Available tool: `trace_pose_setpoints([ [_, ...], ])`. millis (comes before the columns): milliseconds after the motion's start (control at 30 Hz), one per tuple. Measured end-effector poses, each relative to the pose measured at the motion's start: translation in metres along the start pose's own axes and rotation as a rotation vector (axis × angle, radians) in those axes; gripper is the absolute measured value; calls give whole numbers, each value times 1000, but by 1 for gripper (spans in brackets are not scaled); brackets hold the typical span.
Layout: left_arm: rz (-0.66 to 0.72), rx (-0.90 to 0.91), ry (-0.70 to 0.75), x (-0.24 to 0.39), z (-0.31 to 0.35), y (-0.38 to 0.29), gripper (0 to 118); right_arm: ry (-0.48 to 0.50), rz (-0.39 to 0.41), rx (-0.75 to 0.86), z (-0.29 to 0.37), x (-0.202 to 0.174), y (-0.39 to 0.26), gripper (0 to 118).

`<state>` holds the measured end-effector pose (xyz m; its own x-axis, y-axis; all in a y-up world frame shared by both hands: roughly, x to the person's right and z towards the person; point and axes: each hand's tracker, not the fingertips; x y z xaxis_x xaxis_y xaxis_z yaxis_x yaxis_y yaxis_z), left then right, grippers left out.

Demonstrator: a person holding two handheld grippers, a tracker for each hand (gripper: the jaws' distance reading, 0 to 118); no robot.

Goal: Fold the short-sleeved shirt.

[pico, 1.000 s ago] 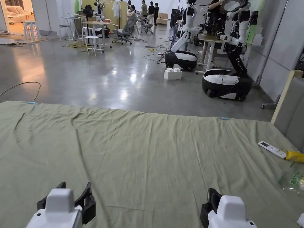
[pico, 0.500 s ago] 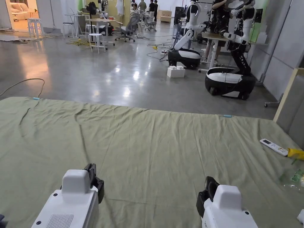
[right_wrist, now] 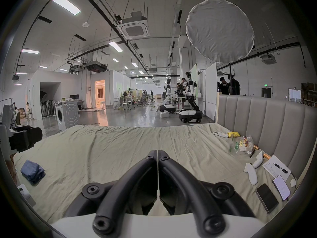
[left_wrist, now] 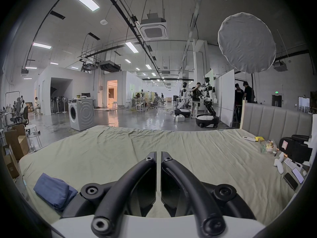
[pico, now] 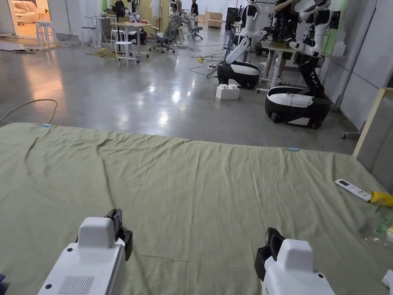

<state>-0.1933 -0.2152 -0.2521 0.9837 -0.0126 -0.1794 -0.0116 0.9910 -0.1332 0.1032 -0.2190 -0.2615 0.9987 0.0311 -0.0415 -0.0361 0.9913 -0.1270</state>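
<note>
Since a second ago the left gripper (pico: 119,226) has come forward over the bed sheet (pico: 199,192) and its jaws, then spread, have drawn together; the right gripper (pico: 270,246) stays about where it was, beside it and nearer the headboard (right_wrist: 267,121). In the left gripper view the jaws stand almost touching, with a thin slit between them and nothing held; in the right gripper view the jaws meet along a hairline seam, likewise on nothing. The sheet is pale green, creased in long shallow ridges, and covers the whole bed. A folded blue garment (left_wrist: 54,192) lies on the sheet at the end far from the headboard, well apart from both grippers; whether it is the short-sleeved shirt cannot be told. Close to the headboard lie a white remote control (pico: 352,189), a yellow item (pico: 382,198) touching its end, a clear bag (right_wrist: 241,143) of small goods, two white handsets (right_wrist: 251,173), two phones (right_wrist: 266,198) and a sheet of paper (right_wrist: 276,169) with a pen on it. Beyond the bed from the headboard's side stretches a glossy grey concrete floor (pico: 115,88), with two wheeled white-and-black robots (pico: 297,103), a white block (pico: 227,92), a washing machine (left_wrist: 81,113), stools, desks, people far back, and a round diffuser (left_wrist: 247,42) overhead.
</note>
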Motion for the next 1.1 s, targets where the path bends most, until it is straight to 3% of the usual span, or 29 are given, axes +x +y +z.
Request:
trace_pose_setpoints([
  [67,-7,6,11,1,0,0,13,-14,16,1,0,-1,0,31],
  [100,-8,6,10,0,0,1,29,-15,20,3,0,-1,1,46],
  [167,-16,6,11,1,-1,1,50,-12,15,3,-1,1,0,54],
  [233,-29,10,23,0,-2,0,53,-22,13,3,-2,0,0,55],
  [533,-26,-4,29,-8,-4,-1,79,-38,23,11,-4,0,1,103],
  [767,32,-20,-4,-18,-8,-1,101,-6,-13,7,-8,-1,4,112],
  [1100,27,23,-2,-22,-8,-1,106,-103,-7,-16,-17,-11,10,113],
])
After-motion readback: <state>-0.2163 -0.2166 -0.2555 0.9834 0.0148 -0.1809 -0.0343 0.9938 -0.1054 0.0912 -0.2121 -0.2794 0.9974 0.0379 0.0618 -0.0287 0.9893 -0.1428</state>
